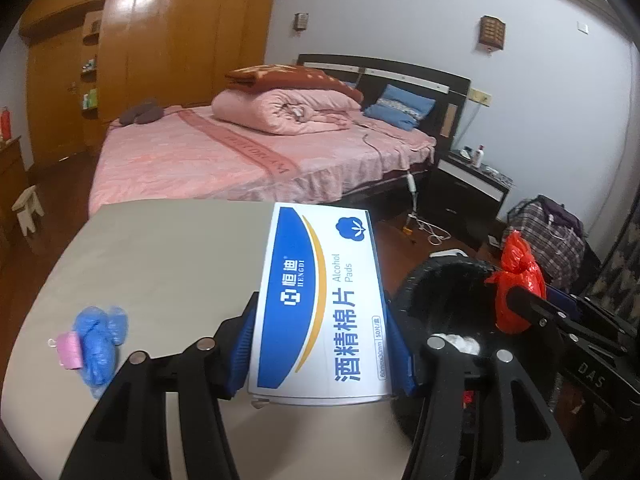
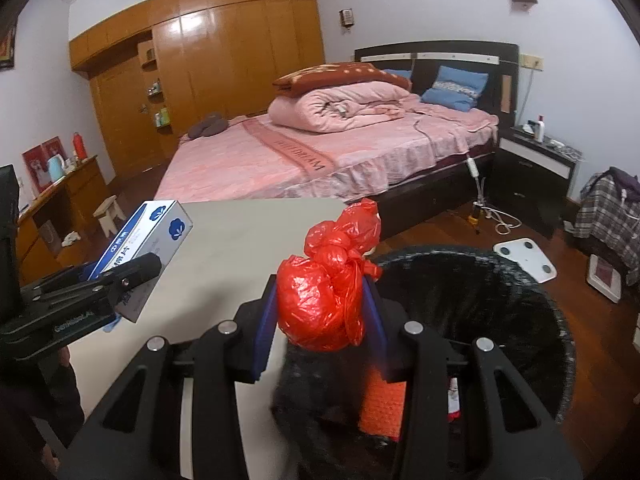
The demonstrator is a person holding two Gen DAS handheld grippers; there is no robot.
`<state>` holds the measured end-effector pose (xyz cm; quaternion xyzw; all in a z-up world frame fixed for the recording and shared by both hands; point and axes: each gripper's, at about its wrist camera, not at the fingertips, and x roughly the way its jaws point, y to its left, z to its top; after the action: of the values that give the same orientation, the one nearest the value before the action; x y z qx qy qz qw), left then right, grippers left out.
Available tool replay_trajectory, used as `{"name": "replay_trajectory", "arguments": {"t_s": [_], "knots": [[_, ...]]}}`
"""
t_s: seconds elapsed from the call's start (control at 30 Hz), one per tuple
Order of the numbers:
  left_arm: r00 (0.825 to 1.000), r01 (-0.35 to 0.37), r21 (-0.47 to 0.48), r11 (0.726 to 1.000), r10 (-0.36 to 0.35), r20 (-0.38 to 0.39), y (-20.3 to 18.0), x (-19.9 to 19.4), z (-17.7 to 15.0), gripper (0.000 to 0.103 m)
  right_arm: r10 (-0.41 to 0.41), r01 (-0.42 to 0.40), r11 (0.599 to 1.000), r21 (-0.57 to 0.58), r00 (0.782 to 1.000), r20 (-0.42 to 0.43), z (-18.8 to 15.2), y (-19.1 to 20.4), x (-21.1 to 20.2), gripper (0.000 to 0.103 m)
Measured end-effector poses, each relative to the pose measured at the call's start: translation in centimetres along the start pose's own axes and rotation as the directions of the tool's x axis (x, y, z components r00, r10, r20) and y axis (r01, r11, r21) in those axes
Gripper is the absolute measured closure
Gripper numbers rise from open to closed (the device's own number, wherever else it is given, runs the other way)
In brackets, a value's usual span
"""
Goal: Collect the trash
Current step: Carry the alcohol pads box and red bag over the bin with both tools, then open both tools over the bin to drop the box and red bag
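My left gripper [image 1: 320, 344] is shut on a white and blue box of alcohol pads [image 1: 320, 300], held above the grey table [image 1: 160, 260] near its right edge. The same box [image 2: 144, 240] shows at the left of the right wrist view. My right gripper [image 2: 324, 320] is shut on a knotted red plastic bag [image 2: 328, 292], held over the near rim of the black mesh trash bin [image 2: 520, 304]. That red bag [image 1: 516, 276] and the bin [image 1: 440, 288] appear right of the box in the left wrist view. A crumpled blue plastic piece [image 1: 100, 336] with a pink item [image 1: 70, 350] lies on the table's left.
The bin holds white paper [image 1: 460, 342] and an orange-red pack [image 2: 380, 404]. Behind the table stands a bed with pink bedding [image 1: 240, 152]. A black nightstand [image 2: 532, 168], a white scale [image 2: 524, 258] on the wood floor and checked bags [image 1: 548, 232] are at the right.
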<state>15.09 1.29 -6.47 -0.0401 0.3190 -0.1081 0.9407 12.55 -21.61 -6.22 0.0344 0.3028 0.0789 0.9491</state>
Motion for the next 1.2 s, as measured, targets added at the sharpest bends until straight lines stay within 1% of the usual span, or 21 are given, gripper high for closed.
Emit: {"name": "replay_trajectory", "arguments": {"t_s": [0.37,0.6,0.77,0.93,1.0,1.03,1.07,1.13,1.17,1.2], "knots": [[0.996,0.085,0.063,0.994,-0.085,-0.003,-4.7,0.4,0.3,0.047,-0.101,0.101,0.994,0.044,0.995,0.011,-1.0,-5.0,-2.0,0.064],[0.992,0.130,0.099,0.987,-0.130,-0.008,-7.6,1.1,0.5,0.047,-0.149,0.148,0.986,0.072,0.989,0.011,-1.9,-7.3,-2.6,0.064],[0.986,0.168,0.125,0.978,-0.168,-0.014,-9.8,1.8,0.3,0.047,-0.181,0.179,0.979,0.095,0.983,0.016,-2.4,-9.0,-3.2,0.064],[0.976,0.216,0.141,0.966,-0.212,-0.040,-11.4,3.5,0.0,0.047,-0.201,0.198,0.973,0.121,0.979,0.013,-2.7,-10.4,-3.3,0.063],[0.971,0.239,0.144,0.960,-0.234,-0.049,-11.9,4.2,-0.2,0.046,-0.212,0.209,0.970,0.126,0.977,0.009,-2.7,-10.8,-3.1,0.060],[0.966,0.256,0.144,0.956,-0.250,-0.058,-12.0,4.6,-0.3,0.045,-0.219,0.216,0.968,0.126,0.976,0.007,-2.8,-10.9,-3.1,0.057],[0.964,0.266,0.145,0.953,-0.260,-0.063,-12.0,4.8,-0.4,0.040,-0.225,0.222,0.967,0.126,0.974,0.005,-2.9,-11.1,-3.0,0.054],[0.964,0.265,0.148,0.953,-0.259,-0.060,-12.0,5.4,-0.5,0.033,-0.238,0.235,0.964,0.127,0.971,0.009,-3.0,-11.3,-3.0,0.042],[0.965,0.262,0.148,0.954,-0.256,-0.057,-12.0,5.4,-0.6,0.031,-0.244,0.241,0.962,0.128,0.970,0.012,-3.1,-11.3,-3.1,0.040],[0.967,0.256,0.145,0.956,-0.250,-0.054,-11.7,5.5,-0.6,0.030,-0.250,0.246,0.961,0.129,0.968,0.015,-3.1,-11.4,-3.2,0.034]]}}
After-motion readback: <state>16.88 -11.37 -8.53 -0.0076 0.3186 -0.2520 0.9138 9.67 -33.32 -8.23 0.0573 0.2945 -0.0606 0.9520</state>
